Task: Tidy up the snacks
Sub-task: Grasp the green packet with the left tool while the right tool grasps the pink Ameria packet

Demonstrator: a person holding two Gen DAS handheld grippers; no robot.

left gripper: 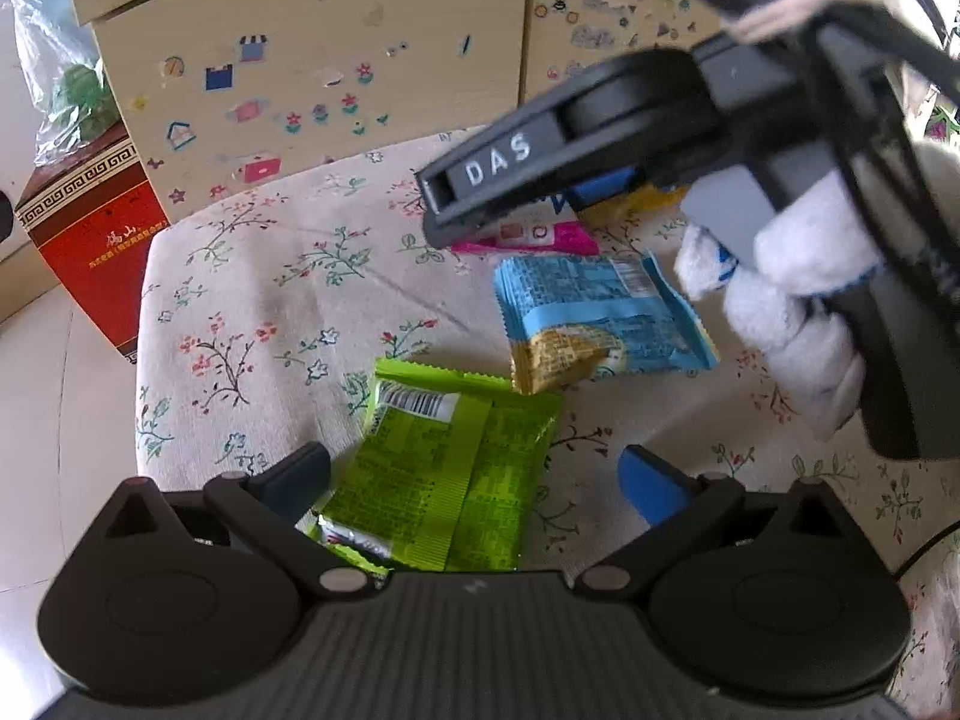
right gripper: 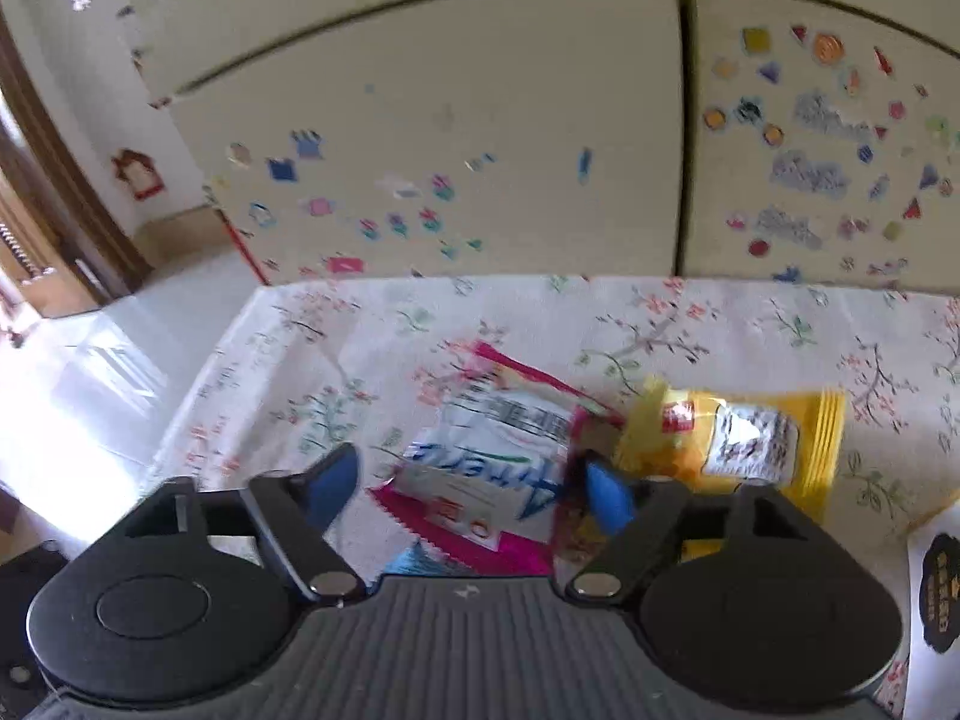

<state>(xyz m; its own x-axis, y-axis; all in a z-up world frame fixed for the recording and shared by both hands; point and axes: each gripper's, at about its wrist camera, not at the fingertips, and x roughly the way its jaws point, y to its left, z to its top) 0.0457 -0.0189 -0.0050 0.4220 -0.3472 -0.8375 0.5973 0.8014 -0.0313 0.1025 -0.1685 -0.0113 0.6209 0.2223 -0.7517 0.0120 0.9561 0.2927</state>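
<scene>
Left claw [left gripper: 474, 480] hanging released, jaws straddling green snack packet [left gripper: 444, 480] lying flat on floral surface [left gripper: 240, 300], likely for pickup. Right claw [right gripper: 474, 492] gaping around pink-white packet [right gripper: 492, 468], pads not pressing; yellow packet [right gripper: 750, 438] just beside it.

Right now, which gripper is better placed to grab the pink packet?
Right. The right gripper already straddles the pink packet, jaws apart. The left gripper sits open over the green packet.

Home room: sticker-covered cabinet doors [right gripper: 456, 138], floral tablecloth [left gripper: 252, 300], tiled floor [left gripper: 36, 420], red gift box [left gripper: 96, 240].
</scene>
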